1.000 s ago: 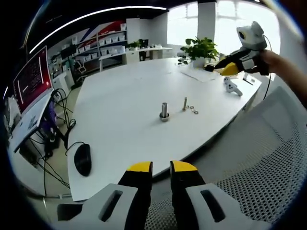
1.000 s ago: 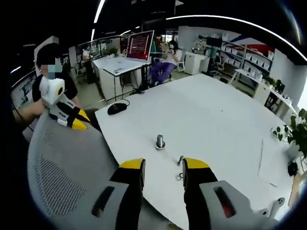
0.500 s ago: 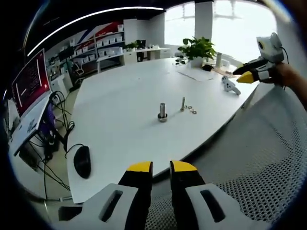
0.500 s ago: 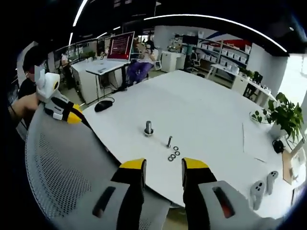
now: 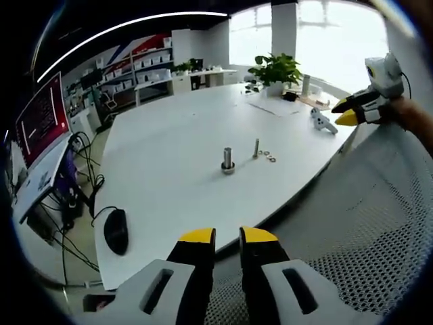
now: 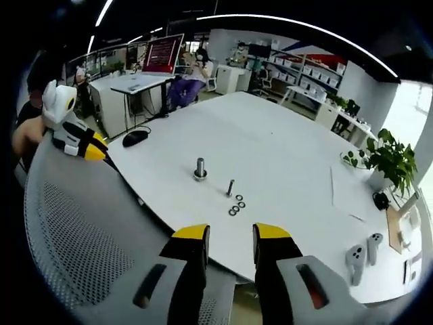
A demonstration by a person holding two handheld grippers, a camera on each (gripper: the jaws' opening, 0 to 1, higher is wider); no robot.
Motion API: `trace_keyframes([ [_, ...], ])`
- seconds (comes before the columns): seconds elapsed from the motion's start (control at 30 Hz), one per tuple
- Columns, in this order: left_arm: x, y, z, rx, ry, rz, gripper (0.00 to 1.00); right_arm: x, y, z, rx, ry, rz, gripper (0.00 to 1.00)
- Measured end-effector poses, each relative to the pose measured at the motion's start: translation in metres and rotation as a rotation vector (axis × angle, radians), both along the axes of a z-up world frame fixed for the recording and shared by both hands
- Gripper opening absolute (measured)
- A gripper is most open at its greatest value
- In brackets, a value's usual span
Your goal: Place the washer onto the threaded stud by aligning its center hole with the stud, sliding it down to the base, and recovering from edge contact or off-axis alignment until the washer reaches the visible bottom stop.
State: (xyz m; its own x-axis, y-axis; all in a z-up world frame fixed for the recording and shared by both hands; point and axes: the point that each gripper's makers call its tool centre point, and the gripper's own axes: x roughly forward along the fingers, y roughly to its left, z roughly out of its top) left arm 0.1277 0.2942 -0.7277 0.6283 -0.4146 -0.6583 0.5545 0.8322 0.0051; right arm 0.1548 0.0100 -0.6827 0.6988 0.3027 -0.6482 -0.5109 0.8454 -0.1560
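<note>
Two grippers hang above a grey mesh chair back (image 5: 379, 223), short of the white table (image 5: 176, 135), and neither has anything between its jaws. In the left gripper view the left gripper (image 5: 226, 237) shows its yellow-tipped jaws close together with a narrow gap, empty. In the right gripper view the right gripper (image 6: 230, 233) stands a little wider, a clear gap between the tips, also empty. Each gripper also appears in the other's view: the right gripper is held up at the far right of the left gripper view, gripped by a hand (image 5: 406, 112), and the left gripper sits at the far left of the right gripper view, over the chair's edge.

Out on the table stand two upright metal pieces: a thick stud (image 5: 227, 160) on a round base, and just beside it a thinner threaded stud (image 5: 256, 148). Three washers (image 5: 268, 158) lie flat in a small cluster next to the thin stud, apart from both grippers; none is on a stud. The same group shows in the right gripper view, washers (image 6: 237, 204) nearest the jaws.

Farther off, one black mouse (image 5: 116, 231) lies near the table's edge, two white controllers (image 6: 362, 252) rest at the far end, and a potted plant (image 5: 276, 70) stands beyond.
</note>
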Motion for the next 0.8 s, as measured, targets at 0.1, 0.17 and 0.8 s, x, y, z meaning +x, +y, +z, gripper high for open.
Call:
trace_keyframes([
  [0.1, 0.0, -0.001, 0.0, 0.0, -0.002, -0.003, 0.12, 0.0, 0.001, -0.001, 0.026, 0.006, 0.016, 0.28],
  [0.17, 0.0, -0.001, 0.001, -0.002, -0.004, -0.005, 0.12, 0.001, 0.001, -0.001, 0.047, 0.009, 0.024, 0.28],
  [0.8, 0.0, 0.008, -0.007, 0.009, 0.059, 0.077, 0.13, 0.031, 0.003, -0.01, 0.093, 0.078, 0.256, 0.28],
])
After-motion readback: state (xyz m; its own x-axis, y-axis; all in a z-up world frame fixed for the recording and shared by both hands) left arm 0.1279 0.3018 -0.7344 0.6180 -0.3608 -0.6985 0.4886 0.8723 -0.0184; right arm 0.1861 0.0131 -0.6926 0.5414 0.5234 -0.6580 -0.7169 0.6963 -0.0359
